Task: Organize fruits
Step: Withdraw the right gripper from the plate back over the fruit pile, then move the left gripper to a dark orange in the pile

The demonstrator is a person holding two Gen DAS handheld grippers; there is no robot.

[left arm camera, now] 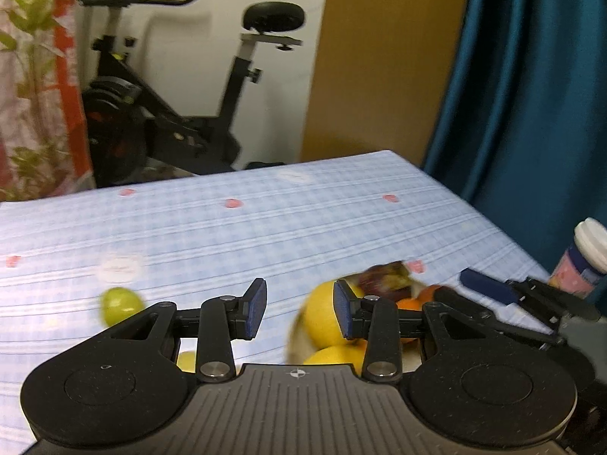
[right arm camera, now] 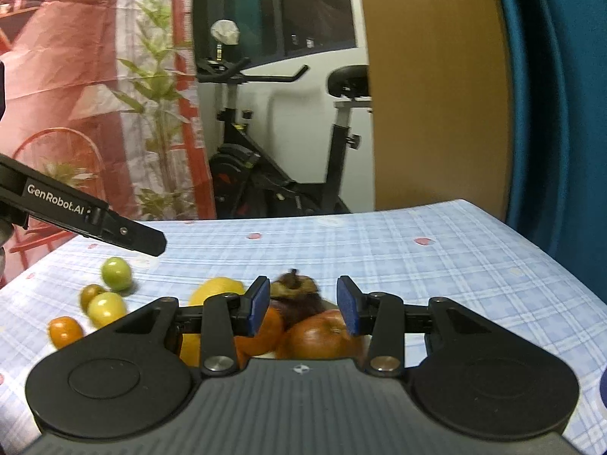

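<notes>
So the risk right now is mostly stuff rolling. The bench has that slick-looking blue checked cover, and the loose fruit is all round: a green fruit sits toward the left edge, with a yellow-green one, a darker olive one tucked against it, and a small orange just beside those, nearer the front-left. Nudge any of them with a finger while reaching and my guess is it heads off the left edge.

The left gripper has its jaws apart with nothing between them. It's hanging above the bench between the loose green fruit and the pile. The view is smeared, so that hand looks to be on the move, and a fast swing into a round fruit is exactly how you knock it away.

The right gripper also has its jaws apart, empty, hovering just over the pile in the middle of the bench: lemon, orange, a red apple and a dark mangosteen on top. They seem to sit in a pale bowl, but I can't see much of its rim. The heap looks full, so dropping another fruit on top could roll the mangosteen off.

Also, the two grippers are near each other, so they could clip. And there's a white-capped bottle by the right edge that a wide swing could tip.
</notes>
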